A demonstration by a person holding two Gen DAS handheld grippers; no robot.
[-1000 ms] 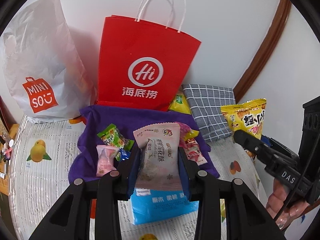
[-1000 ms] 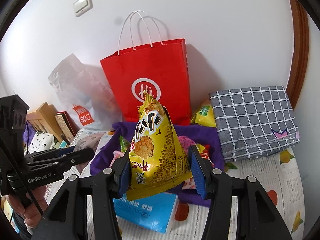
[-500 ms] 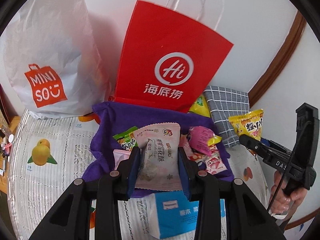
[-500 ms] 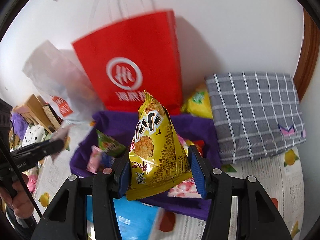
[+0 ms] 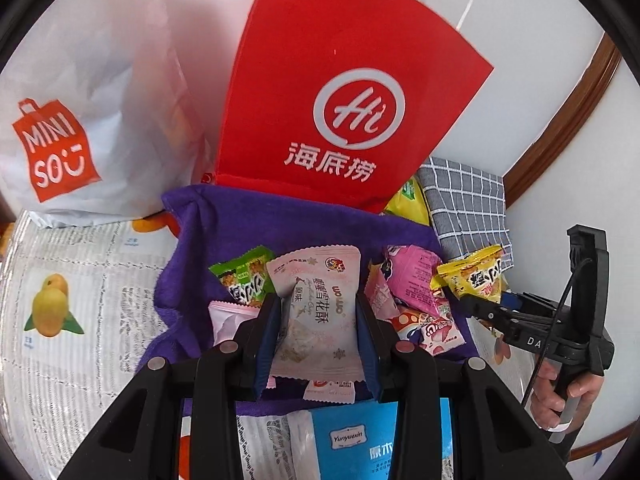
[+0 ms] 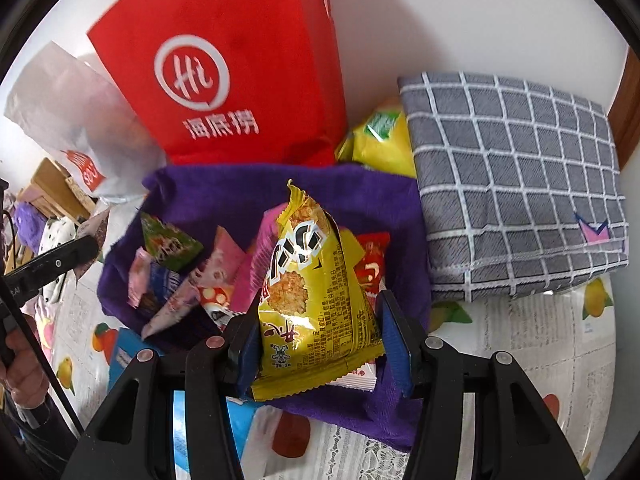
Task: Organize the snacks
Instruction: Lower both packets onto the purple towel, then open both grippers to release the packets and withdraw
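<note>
Jaws of both grippers clamp snacks: left point(image 5: 316, 332) pink packet point(image 5: 316, 316), right point(image 6: 318, 344) yellow packet point(image 6: 316, 300).

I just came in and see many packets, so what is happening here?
A person is sorting snacks with two handheld grippers. The left gripper holds a pale pink packet; the right gripper holds a yellow packet. Both hang over a purple cloth with more snacks, in front of a red paper bag.

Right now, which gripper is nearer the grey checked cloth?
Right. The right gripper, holding the yellow snack bag, sits just beside the grey checked cloth. The left gripper, holding the pale pink packet, is farther left over the purple cloth.
</note>
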